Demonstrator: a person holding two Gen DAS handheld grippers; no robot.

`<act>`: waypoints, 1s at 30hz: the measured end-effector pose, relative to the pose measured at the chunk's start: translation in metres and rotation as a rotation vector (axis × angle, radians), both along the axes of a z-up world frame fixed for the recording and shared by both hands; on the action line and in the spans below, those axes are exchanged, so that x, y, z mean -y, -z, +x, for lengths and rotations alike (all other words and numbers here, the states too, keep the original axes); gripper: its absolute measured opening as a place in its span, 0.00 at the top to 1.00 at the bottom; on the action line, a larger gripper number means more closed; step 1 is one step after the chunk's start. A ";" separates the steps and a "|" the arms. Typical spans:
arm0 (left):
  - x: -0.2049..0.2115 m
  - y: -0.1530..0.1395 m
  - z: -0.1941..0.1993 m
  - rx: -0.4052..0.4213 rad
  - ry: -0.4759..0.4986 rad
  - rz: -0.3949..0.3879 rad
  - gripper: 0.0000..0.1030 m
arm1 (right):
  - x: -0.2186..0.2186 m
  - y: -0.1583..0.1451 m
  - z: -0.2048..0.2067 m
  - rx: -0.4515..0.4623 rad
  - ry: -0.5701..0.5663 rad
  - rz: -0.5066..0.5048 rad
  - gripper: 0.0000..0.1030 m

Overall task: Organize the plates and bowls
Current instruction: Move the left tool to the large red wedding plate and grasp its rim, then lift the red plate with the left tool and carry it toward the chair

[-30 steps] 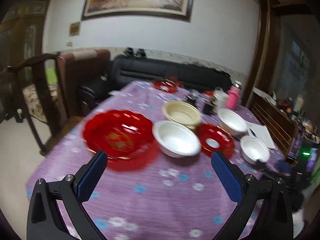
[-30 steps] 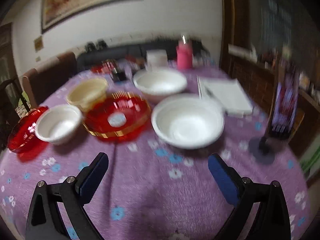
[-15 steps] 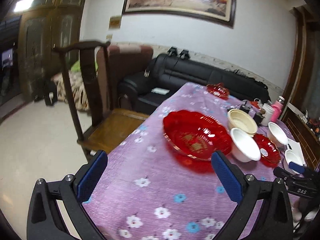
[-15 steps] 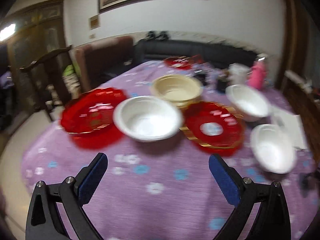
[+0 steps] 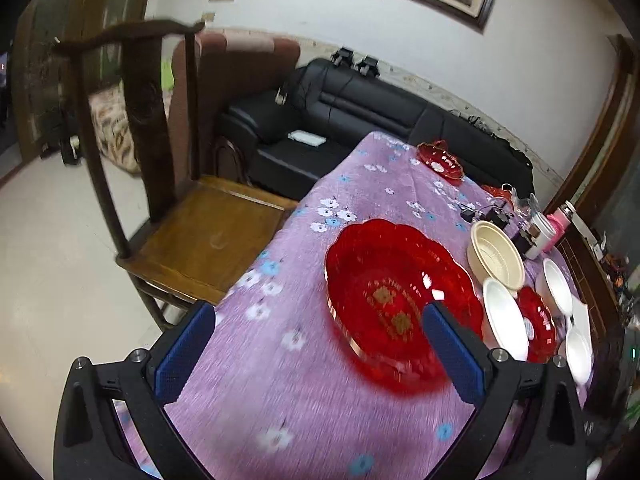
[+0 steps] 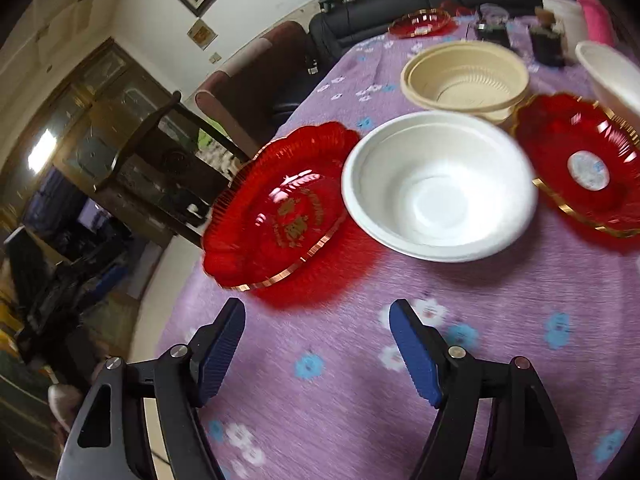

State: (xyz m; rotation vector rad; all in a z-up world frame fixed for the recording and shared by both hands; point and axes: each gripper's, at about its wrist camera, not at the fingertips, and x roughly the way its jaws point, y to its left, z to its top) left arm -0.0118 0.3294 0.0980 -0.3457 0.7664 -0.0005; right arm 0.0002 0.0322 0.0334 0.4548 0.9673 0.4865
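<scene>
A large red scalloped plate [image 5: 396, 296] [image 6: 280, 208] lies near the table's left edge. Beside it stand a white bowl [image 6: 438, 184] [image 5: 504, 326], a cream bowl [image 6: 466, 76] [image 5: 496, 258] and a smaller red plate [image 6: 582, 164] [image 5: 538, 322]. Two more white bowls [image 5: 554, 286] [image 5: 578, 354] are further right. My left gripper [image 5: 316, 350] is open and empty, its right finger over the large red plate's near rim. My right gripper [image 6: 318, 350] is open and empty above the cloth, just short of the large red plate and the white bowl.
A purple flowered cloth [image 5: 280, 392] covers the table. A wooden chair [image 5: 192, 232] stands at its left edge, a black sofa [image 5: 360, 120] behind. A third red plate [image 5: 440, 160], a pink bottle [image 5: 560, 220] and small items sit at the far end.
Both grippers swung left and moved closer to the table. The large red plate now lies just ahead of each. Nothing on the table has moved.
</scene>
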 end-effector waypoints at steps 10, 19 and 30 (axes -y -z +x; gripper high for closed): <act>-0.002 0.045 0.084 -0.170 -0.016 -0.082 0.00 | -0.026 0.000 0.037 -0.014 0.045 -0.088 0.23; 0.002 0.059 0.114 -0.213 0.024 -0.160 0.12 | -0.034 0.017 0.058 -0.048 0.051 -0.097 0.30; 0.021 0.072 0.119 -0.261 0.066 -0.115 0.68 | -0.043 0.026 0.061 -0.037 0.043 -0.136 0.66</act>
